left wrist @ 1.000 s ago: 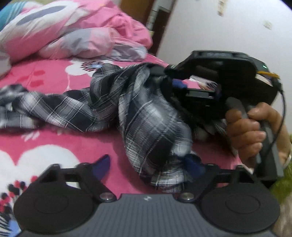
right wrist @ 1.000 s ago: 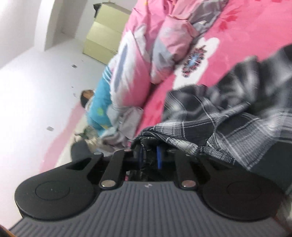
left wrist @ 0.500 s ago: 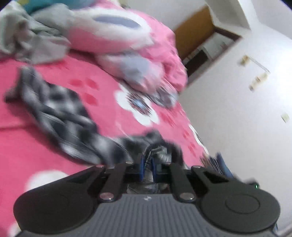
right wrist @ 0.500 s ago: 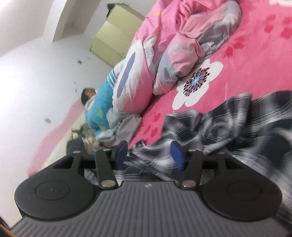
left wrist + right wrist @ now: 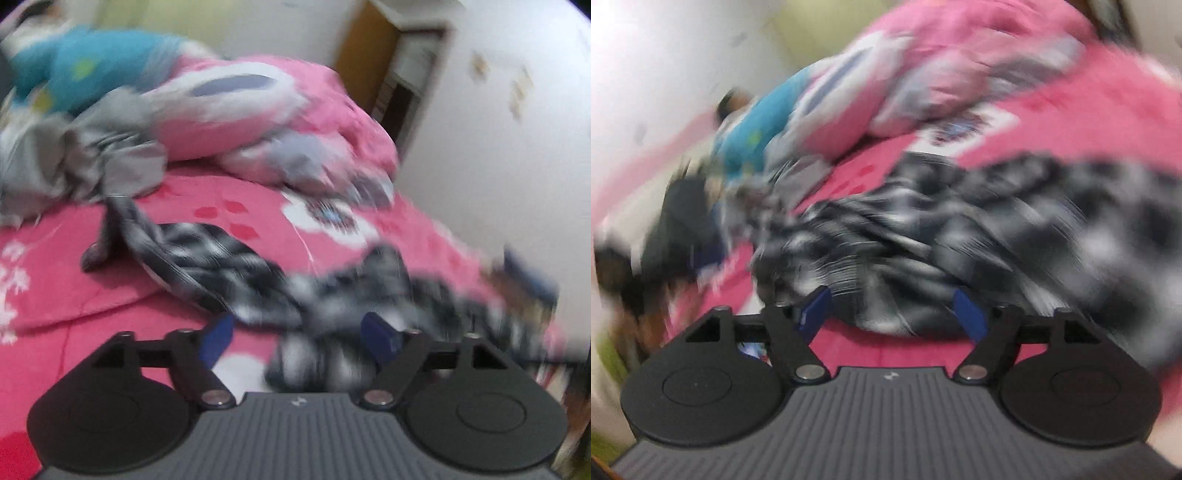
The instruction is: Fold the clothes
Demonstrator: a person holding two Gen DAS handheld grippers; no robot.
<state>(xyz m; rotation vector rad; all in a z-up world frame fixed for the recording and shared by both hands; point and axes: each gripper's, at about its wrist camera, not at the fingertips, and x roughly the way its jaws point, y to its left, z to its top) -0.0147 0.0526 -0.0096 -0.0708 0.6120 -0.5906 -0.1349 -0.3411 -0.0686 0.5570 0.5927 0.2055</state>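
Pink floral bedsheet (image 5: 258, 221) is the backdrop, and the black-and-white plaid shirt (image 5: 236, 266) lies crumpled across it, twisted into a long rope, nowhere near flat. A second ago both grippers had cloth pinched; now the left gripper (image 5: 301, 338) and right gripper (image 5: 892, 312) are both opening wide, fabric loose between the blue pads with nothing gripped. So it looks like a let-go and regrab, probably hunting for a better edge. Pink quilt (image 5: 295, 110) and grey garment (image 5: 92, 162) sit bunched behind.

Right hand-held gripper (image 5: 892, 314) opening over plaid shirt (image 5: 960, 229) (blurred).
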